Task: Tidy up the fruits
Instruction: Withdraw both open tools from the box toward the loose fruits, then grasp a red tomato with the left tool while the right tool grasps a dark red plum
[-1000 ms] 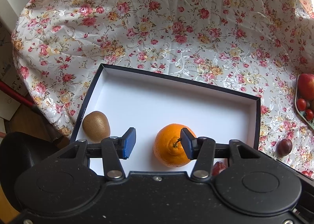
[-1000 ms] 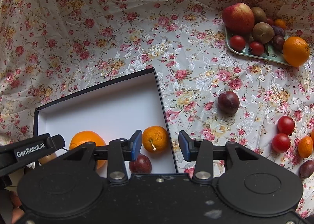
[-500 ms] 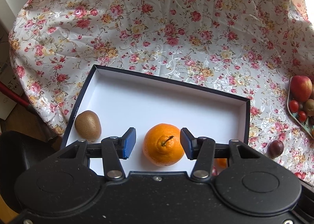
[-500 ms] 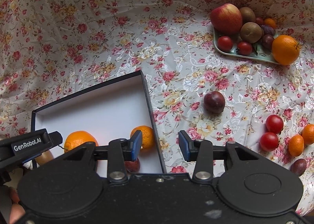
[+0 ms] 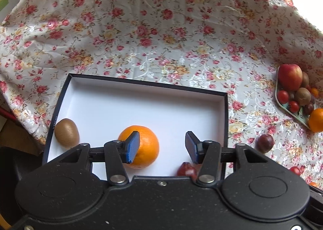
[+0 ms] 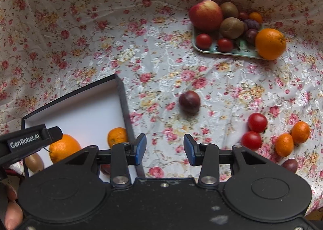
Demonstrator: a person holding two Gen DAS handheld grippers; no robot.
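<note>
Left gripper above the box, right gripper over the tablecloth, both wide, empty

Orange, kiwi in white box; plum, tomatoes loose on cloth.

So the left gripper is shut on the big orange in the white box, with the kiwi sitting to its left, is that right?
Not quite. The left gripper is open and holds nothing; the left wrist view shows only its left pad passing in front of the big orange. The orange does lie in the white box, with the kiwi to its left.
</note>
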